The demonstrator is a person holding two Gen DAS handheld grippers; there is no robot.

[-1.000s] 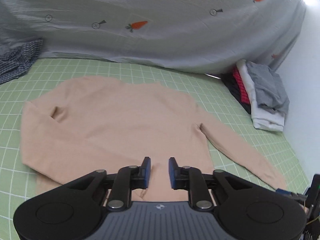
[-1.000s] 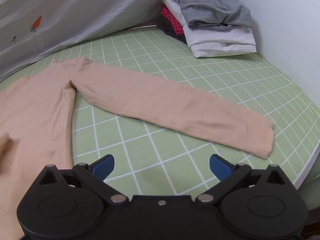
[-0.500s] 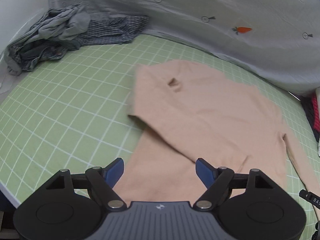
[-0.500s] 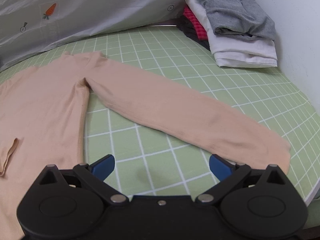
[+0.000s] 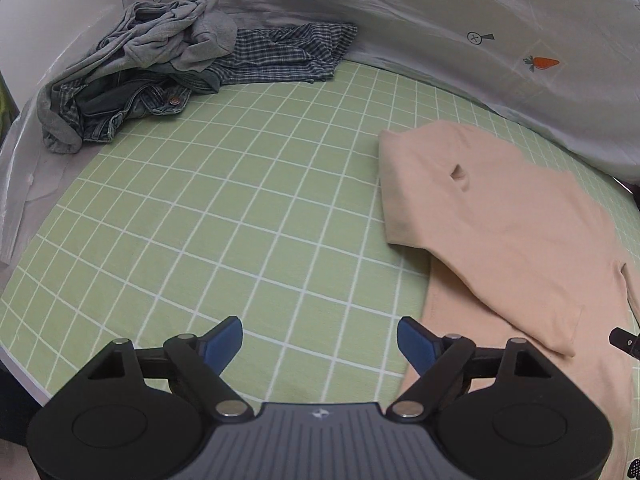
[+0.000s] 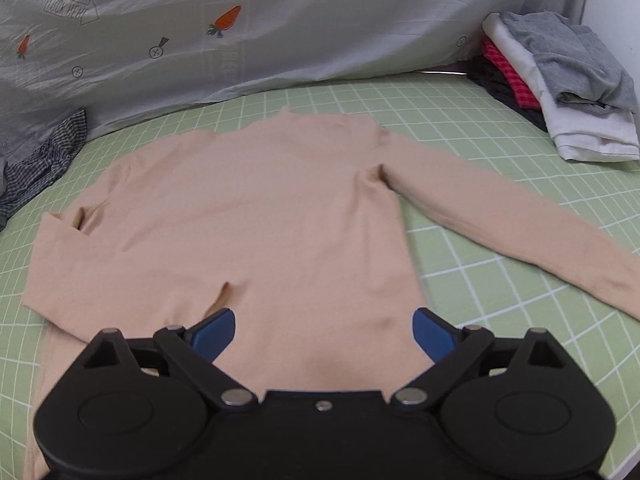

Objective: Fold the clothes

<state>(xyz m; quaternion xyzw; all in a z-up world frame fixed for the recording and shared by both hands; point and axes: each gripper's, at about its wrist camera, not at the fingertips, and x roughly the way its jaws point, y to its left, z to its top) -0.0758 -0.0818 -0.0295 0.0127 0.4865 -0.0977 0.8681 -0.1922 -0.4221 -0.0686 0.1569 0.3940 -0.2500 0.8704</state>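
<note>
A peach long-sleeved top (image 6: pixel 260 216) lies flat on the green checked sheet. Its left sleeve is folded over the body; its right sleeve (image 6: pixel 512 224) stretches out to the right. My right gripper (image 6: pixel 322 334) is open and empty, just above the top's lower hem. In the left wrist view the top (image 5: pixel 500 232) lies at the right. My left gripper (image 5: pixel 320 340) is open and empty over bare sheet, left of the top.
A heap of unfolded grey, denim and checked clothes (image 5: pixel 160 76) lies at the far left. A stack of folded clothes (image 6: pixel 560 84) sits at the far right by the wall. A grey carrot-print quilt (image 6: pixel 240 32) runs along the back.
My left gripper opened, letting go of the folded sleeve, and swung left away from the top. My right gripper turned left from the outstretched sleeve to face the top's body.
</note>
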